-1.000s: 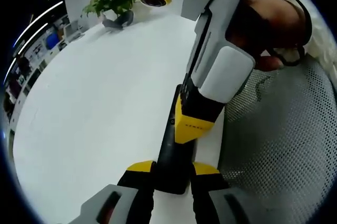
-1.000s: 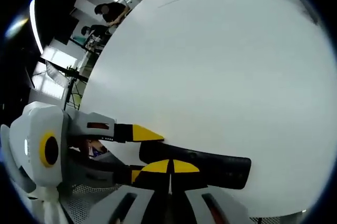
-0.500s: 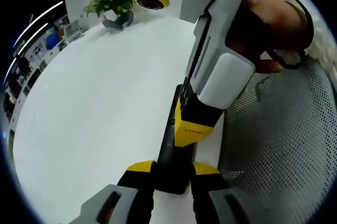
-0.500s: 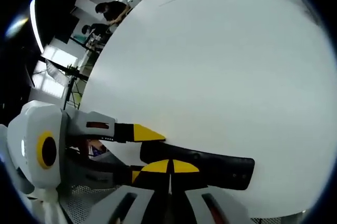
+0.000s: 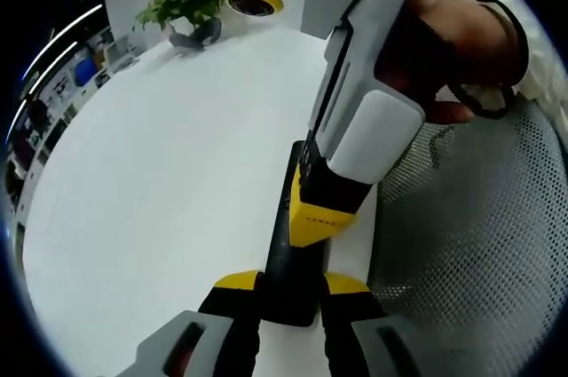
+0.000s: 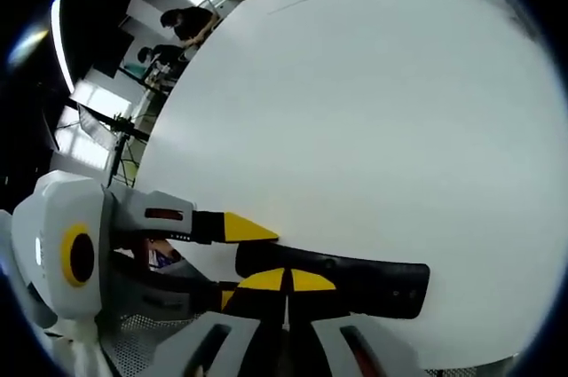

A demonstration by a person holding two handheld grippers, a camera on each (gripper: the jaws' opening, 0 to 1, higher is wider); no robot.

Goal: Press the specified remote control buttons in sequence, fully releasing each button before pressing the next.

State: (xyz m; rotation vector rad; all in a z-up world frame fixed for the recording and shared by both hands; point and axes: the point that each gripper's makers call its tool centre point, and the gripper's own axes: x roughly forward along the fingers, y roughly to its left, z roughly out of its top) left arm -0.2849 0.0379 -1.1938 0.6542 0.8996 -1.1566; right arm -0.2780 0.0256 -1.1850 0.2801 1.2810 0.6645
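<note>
You had the left tool [image 5: 290, 293] clamped on the near end of the remote control [image 5: 293, 262], which lay on the white desk [image 5: 160, 182] at its edge, running straight ahead from that tool's jaws. The right tool [image 6: 286, 281] had its jaws together, tips down on the remote's top face, just ahead of the left tool's grip. Over the last second almost nothing shifted: the right tool stayed on the same spot. Judged: the press was being held, not yet released, so the next button had to wait. A potted plant [image 5: 182, 6] stood far ahead.
</note>
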